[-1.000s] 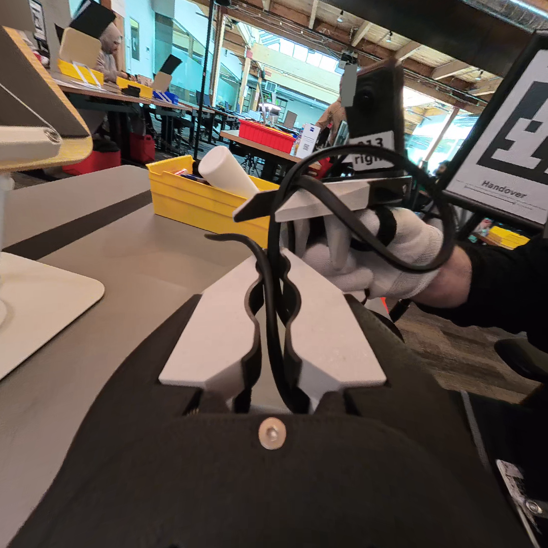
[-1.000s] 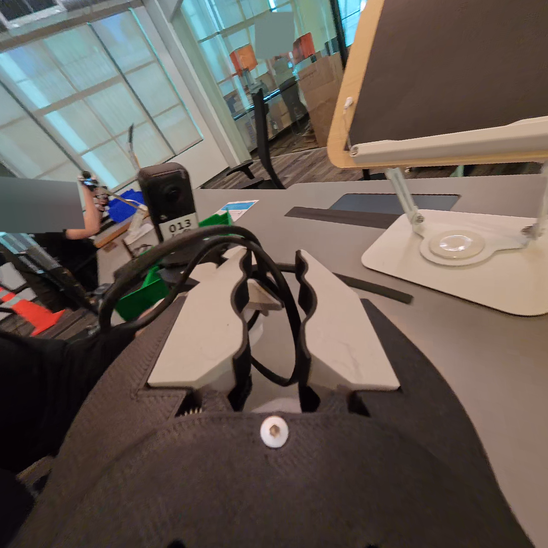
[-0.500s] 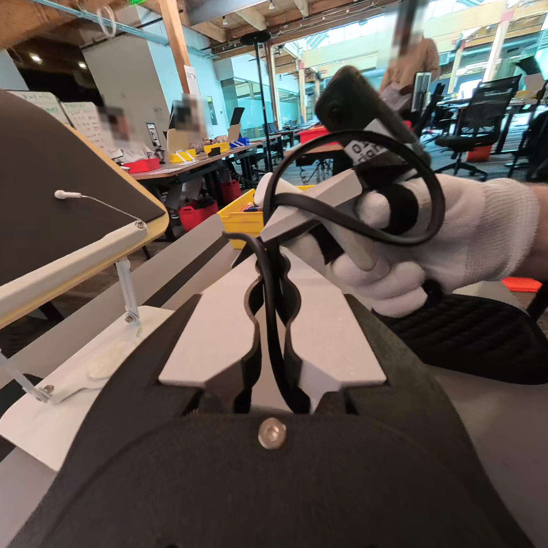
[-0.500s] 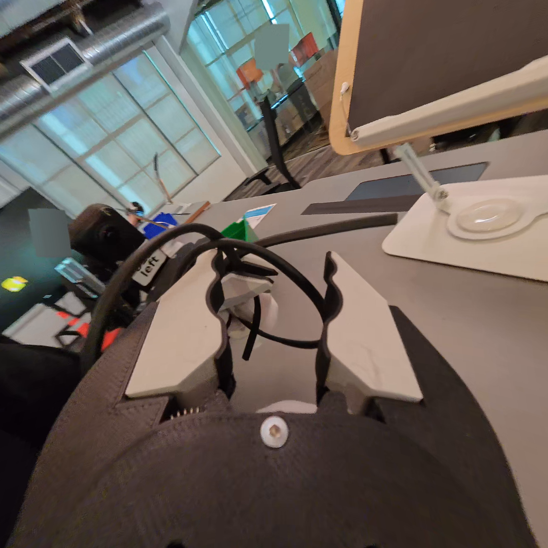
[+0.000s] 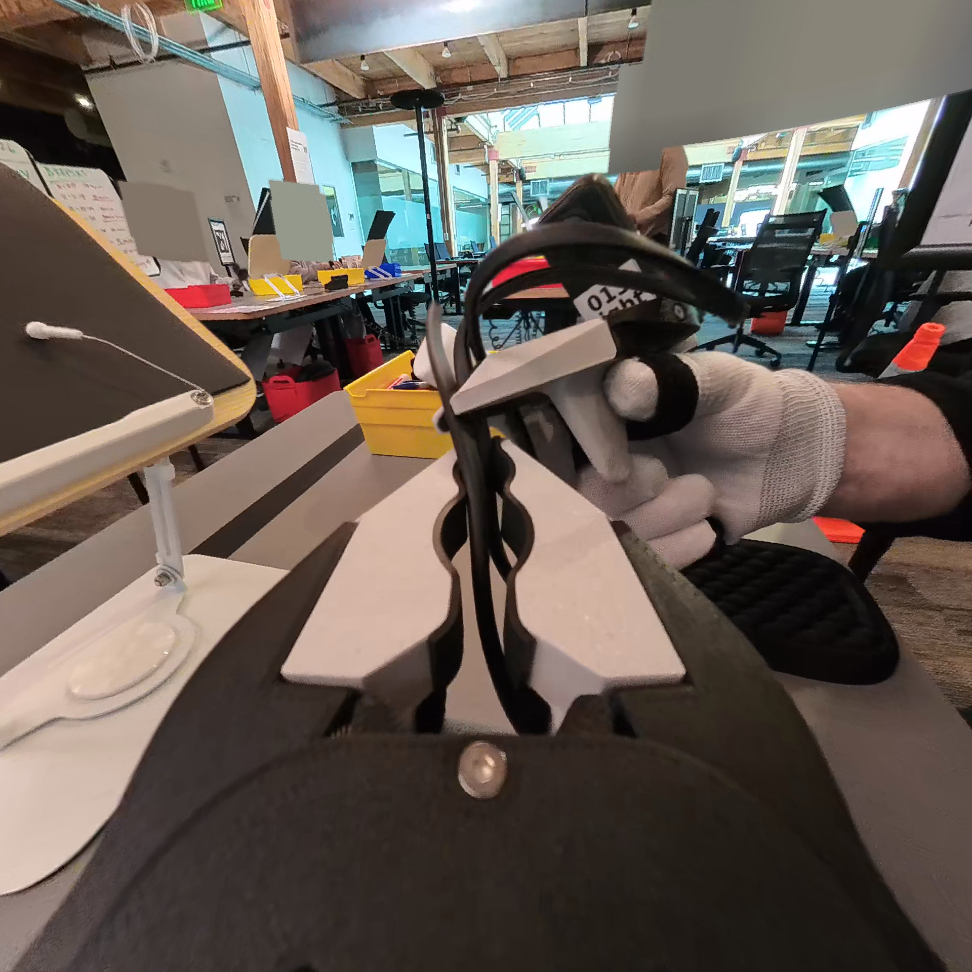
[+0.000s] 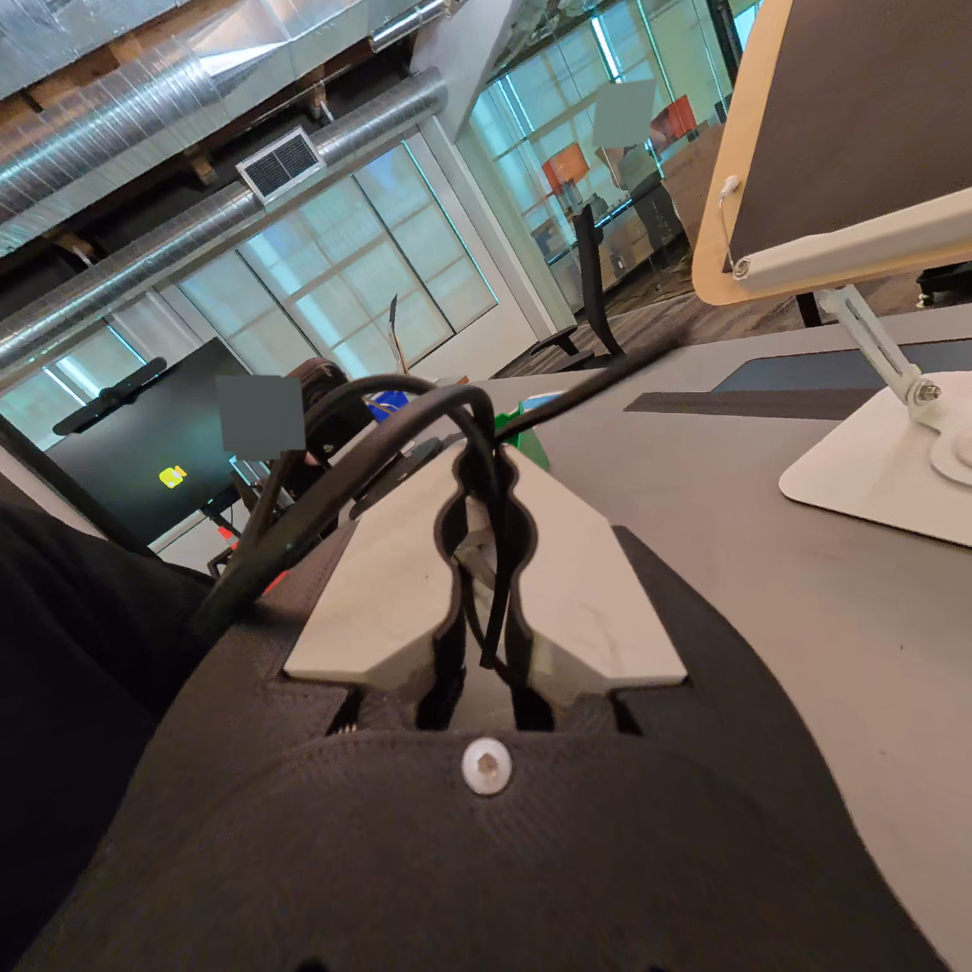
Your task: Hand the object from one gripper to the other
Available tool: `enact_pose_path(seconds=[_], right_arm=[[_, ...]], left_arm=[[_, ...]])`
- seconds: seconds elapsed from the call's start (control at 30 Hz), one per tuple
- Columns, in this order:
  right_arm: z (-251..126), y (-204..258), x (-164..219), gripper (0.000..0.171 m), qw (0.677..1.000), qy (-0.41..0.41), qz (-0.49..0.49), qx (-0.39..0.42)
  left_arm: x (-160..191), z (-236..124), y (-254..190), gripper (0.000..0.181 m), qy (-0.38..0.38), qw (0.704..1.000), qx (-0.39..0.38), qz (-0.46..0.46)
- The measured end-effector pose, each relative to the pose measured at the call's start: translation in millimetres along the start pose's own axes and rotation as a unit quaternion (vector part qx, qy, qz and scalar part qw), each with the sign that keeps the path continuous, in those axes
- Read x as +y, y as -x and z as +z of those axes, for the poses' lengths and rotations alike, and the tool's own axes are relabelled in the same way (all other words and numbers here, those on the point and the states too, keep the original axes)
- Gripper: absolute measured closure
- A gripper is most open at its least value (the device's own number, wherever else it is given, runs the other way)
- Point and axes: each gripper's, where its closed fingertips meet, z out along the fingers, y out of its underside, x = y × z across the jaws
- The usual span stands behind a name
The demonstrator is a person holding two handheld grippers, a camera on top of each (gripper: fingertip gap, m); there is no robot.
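Both grippers, left gripper (image 5: pixel 481 473) and right gripper (image 6: pixel 486 463), pinch black cable (image 5: pixel 476 552), ends hidden.

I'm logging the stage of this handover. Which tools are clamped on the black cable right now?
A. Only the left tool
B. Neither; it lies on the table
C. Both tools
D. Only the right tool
C: the left tool has its fingers closed on the black cable in its own view, and the right tool is likewise shut on a strand of it in the right wrist view.
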Motion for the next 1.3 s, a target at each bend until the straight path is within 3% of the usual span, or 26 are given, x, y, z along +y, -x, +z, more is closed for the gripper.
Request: enact_pose_path(seconds=[0.33, 0.5, 0.57, 0.67, 0.83, 0.9, 1.07, 1.3], right_arm=[[-3.8, -2.4, -4.0, 0.171, 0.998, 0.022, -0.054, 0.033], [-11.5, -9.5, -15.0, 0.171, 0.986, 0.053, -0.136, 0.083], [-16.1, -18.7, -19.7, 0.17, 0.965, 0.085, -0.211, 0.13], [-23.1, -31.1, -33.3, 0.171, 0.894, 0.136, -0.37, 0.211], [-21.3, -26.9, -53.4, 0.17, 0.696, 0.2, -0.634, 0.273], [-15.3, -22.4, -52.2, 0.17, 0.639, 0.216, -0.69, 0.264], [-0.8, -9.5, -43.3, 0.17, 0.53, 0.223, -0.784, 0.232], [12.1, -0.3, -18.8, 0.17, 0.45, 0.236, -0.843, 0.175]], left_arm=[[4.0, 2.8, -4.9, 0.168, 0.011, 1.0, 0.018, -0.011], [5.2, -2.5, 0.1, 0.149, 0.027, 0.999, 0.031, -0.021], [0.5, -8.1, 7.5, 0.148, 0.021, 0.999, 0.025, -0.025], [-12.0, -18.5, 18.9, 0.148, 0.0, 0.998, 0.028, -0.063], [-32.3, -36.1, 40.9, 0.146, -0.057, 0.985, 0.036, -0.159], [-38.4, -39.7, 43.8, 0.146, -0.068, 0.981, 0.041, -0.179], [-55.0, -47.6, 42.7, 0.14, -0.091, 0.97, 0.067, -0.216], [-56.7, -46.8, 20.9, 0.123, -0.072, 0.934, 0.169, -0.306]])
